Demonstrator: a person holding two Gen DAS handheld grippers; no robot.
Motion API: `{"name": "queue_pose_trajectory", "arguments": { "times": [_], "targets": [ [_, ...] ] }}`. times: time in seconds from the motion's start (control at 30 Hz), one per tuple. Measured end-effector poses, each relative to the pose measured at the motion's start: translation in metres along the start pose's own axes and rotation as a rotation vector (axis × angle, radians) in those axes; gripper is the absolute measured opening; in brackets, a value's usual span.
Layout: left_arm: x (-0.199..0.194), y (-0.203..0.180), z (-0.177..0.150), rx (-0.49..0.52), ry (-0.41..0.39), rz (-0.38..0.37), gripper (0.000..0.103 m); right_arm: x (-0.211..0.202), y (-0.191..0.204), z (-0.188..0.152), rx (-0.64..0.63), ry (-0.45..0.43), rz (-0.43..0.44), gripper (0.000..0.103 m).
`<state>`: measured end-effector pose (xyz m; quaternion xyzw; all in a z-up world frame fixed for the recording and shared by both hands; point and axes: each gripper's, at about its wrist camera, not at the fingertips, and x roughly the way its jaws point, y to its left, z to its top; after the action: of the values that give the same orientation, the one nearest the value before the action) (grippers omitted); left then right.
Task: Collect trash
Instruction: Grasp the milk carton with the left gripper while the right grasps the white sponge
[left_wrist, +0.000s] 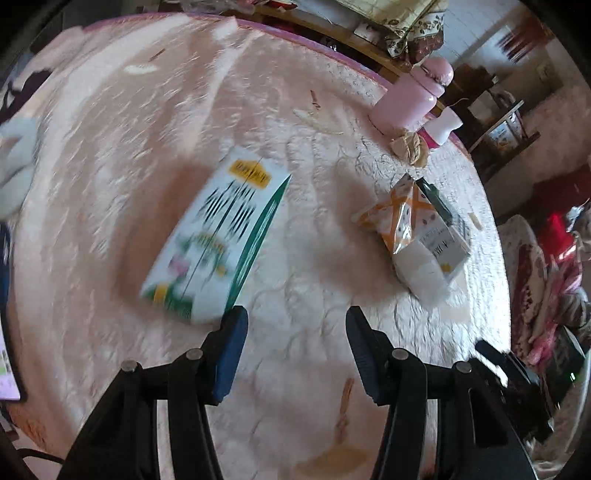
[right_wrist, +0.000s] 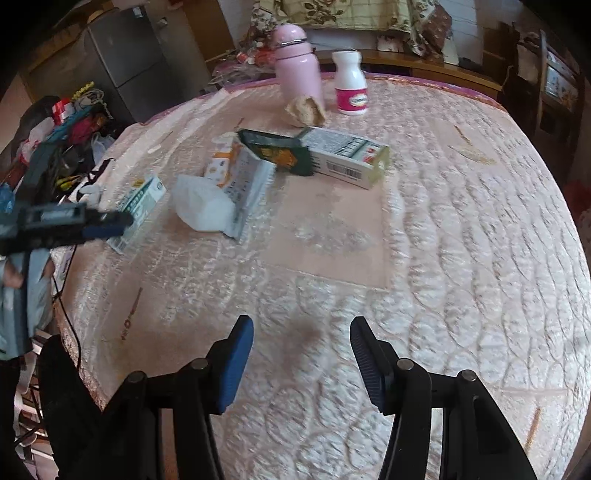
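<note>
A white and green carton (left_wrist: 218, 236) lies flat on the pink quilted table (left_wrist: 303, 155), just ahead and left of my open, empty left gripper (left_wrist: 295, 332). It also shows in the right wrist view (right_wrist: 138, 206), with the left gripper (right_wrist: 107, 225) right beside it. An orange and white wrapper (left_wrist: 402, 218) with a white tissue wad (left_wrist: 424, 273) lies to the right; both show in the right wrist view as the wrapper (right_wrist: 240, 173) and the wad (right_wrist: 203, 206). A white box (right_wrist: 347, 157) and a crumpled brown paper (right_wrist: 304, 109) lie farther back. My right gripper (right_wrist: 301, 343) is open and empty over bare cloth.
A pink flask (right_wrist: 297, 64) and a white bottle with a pink label (right_wrist: 351, 88) stand at the far edge. Clutter and a grey cabinet (right_wrist: 125, 62) are off the table's left side. A person's hand (right_wrist: 14, 273) is at the left edge.
</note>
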<state>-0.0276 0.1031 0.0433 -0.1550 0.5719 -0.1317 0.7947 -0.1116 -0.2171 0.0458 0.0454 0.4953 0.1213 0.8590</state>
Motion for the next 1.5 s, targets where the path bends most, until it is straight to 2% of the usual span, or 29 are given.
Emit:
{"name": "queue_pose_trajectory", "arguments": {
  "times": [0.07,0.13,0.2,0.43,0.5,0.6,0.87,0.93,0.97,1.0,1.07,1.27,1.5],
  "targets": [
    [-0.011,0.006,-0.006,0.005,-0.022,-0.004,0.057,0.003,0.009,0.005,-0.02,-0.007,0.014,0.059],
    [-0.02,0.007,-0.011,0.025,-0.057,0.022,0.064,0.007,0.021,0.012,-0.051,-0.018,0.033,0.059],
    [-0.026,0.003,-0.012,0.062,-0.092,0.051,0.067,0.011,0.034,0.02,-0.088,-0.026,0.049,0.059],
    [-0.024,0.005,0.005,0.131,-0.149,0.136,0.071,0.029,0.085,0.046,-0.215,-0.038,0.134,0.059],
    [-0.023,0.005,0.012,0.174,-0.171,0.178,0.073,0.038,0.098,0.052,-0.254,-0.038,0.121,0.059],
    [-0.014,0.006,0.023,0.218,-0.163,0.235,0.073,0.053,0.109,0.06,-0.281,-0.016,0.098,0.059],
    [0.017,0.009,0.039,0.239,-0.114,0.285,0.073,0.088,0.113,0.068,-0.275,0.038,0.088,0.059],
    [0.022,0.009,0.038,0.23,-0.106,0.28,0.072,0.091,0.113,0.067,-0.271,0.035,0.1,0.059],
    [0.023,0.008,0.036,0.225,-0.104,0.275,0.067,0.09,0.114,0.065,-0.272,0.027,0.098,0.056],
    [0.025,0.008,0.035,0.222,-0.1,0.269,0.059,0.089,0.114,0.063,-0.272,0.015,0.103,0.041],
    [0.024,0.003,0.029,0.217,-0.105,0.269,0.059,0.081,0.114,0.057,-0.269,0.0,0.129,0.04],
    [0.01,-0.026,-0.004,0.232,-0.15,0.223,0.059,0.05,0.111,0.043,-0.276,-0.05,0.135,0.04],
    [0.005,-0.073,-0.04,0.258,-0.167,0.133,0.059,0.003,0.073,0.017,-0.189,-0.101,0.108,0.04]
  ]
}}
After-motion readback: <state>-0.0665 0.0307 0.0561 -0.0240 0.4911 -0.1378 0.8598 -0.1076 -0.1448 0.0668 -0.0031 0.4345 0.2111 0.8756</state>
